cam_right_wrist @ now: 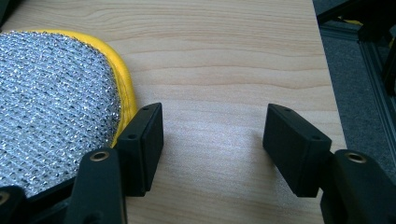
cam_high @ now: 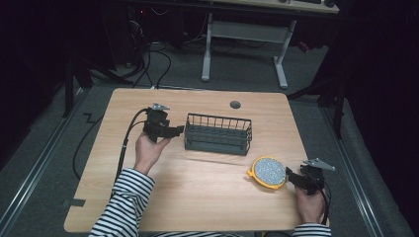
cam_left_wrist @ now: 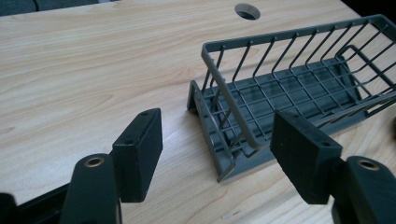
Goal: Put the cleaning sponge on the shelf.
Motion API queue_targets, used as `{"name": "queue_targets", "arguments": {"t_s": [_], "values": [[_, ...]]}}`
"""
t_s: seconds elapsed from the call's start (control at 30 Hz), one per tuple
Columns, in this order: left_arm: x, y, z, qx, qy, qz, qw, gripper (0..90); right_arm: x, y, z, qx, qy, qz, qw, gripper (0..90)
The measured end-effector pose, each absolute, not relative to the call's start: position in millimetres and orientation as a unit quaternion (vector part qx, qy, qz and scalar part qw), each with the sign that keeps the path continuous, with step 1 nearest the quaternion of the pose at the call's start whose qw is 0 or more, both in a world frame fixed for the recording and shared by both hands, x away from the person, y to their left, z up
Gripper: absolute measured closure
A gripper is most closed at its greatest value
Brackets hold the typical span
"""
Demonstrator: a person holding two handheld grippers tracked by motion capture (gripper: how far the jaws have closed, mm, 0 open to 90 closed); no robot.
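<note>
- The left claw [cam_left_wrist: 217, 154], released and empty, is held just beside the dark grey wire basket [cam_high: 218, 134] at bench centre; its near end wall should be straddled squarely before clenching.
- The right claw [cam_right_wrist: 212, 149], released, is parked at the three o'clock edge of the round yellow-rimmed silver scouring pad [cam_high: 269, 171].

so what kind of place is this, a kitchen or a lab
Most likely a lab or workshop set up for recording, not a kitchen. The light wooden table stands on a grey floor among trailing black cables, with a white-legged metal desk behind. The kitchen-like items, a dark grey wire basket and a round yellow-rimmed silver scouring pad, look like props.
</note>
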State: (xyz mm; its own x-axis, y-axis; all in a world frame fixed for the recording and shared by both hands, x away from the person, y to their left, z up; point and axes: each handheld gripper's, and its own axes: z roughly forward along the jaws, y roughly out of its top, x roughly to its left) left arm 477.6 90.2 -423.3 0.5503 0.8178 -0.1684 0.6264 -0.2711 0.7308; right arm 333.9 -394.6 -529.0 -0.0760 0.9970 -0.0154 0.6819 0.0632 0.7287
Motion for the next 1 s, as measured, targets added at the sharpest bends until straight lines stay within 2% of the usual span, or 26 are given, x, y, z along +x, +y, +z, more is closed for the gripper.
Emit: {"name": "queue_targets", "arguments": {"t_s": [0.13, 0.3, 0.67, 1.0], "values": [[483, 81, -423, 0.793, 0.453, 0.120, 0.390, 36.1, 334, -395, -529, 0.622, 0.675, 0.286, 0.275, 38.4], [492, 68, -426, 0.797, 0.446, 0.118, 0.390, 45.7, 334, -395, -529, 0.621, 0.675, 0.287, 0.275, 38.4], [502, 59, -442, 0.801, 0.459, 0.110, 0.367, 51.5, 334, -395, -529, 0.621, 0.675, 0.287, 0.275, 38.4], [500, 57, -446, 0.811, 0.451, 0.125, 0.350, 60.8, 334, -394, -529, 0.621, 0.676, 0.287, 0.275, 38.3]]}}
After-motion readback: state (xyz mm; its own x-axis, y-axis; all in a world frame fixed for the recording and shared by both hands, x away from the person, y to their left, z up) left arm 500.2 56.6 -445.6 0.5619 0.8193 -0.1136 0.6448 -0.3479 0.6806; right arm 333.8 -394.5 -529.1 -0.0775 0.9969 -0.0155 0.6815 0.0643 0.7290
